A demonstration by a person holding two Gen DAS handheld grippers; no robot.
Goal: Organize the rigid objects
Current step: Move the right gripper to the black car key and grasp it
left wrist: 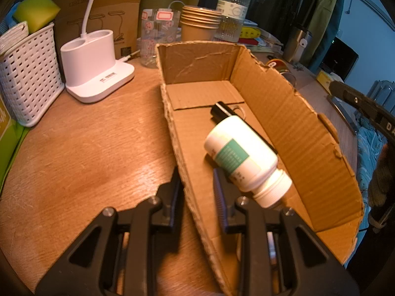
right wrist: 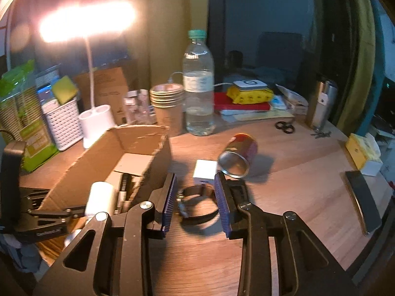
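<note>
Wooden table (left wrist: pixel 86 148) carrying the cardboard box (left wrist: pixel 284 123) at frame centre; white bottle (left wrist: pixel 243 159) lying inside it. Left gripper (left wrist: pixel 197 185) clamps the box's near wall. Right gripper (right wrist: pixel 196 192), fingers released, straddles a metal ring (right wrist: pixel 197 203) at lower centre.

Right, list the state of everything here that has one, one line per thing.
cardboard box: open-topped, wall pinched by left gripper.
white pill bottle: capped, lying in the box.
red can: on its side on the table.
water bottle: upright, capped.
desk lamp: lit.
right gripper: open, over a metal ring.
</note>
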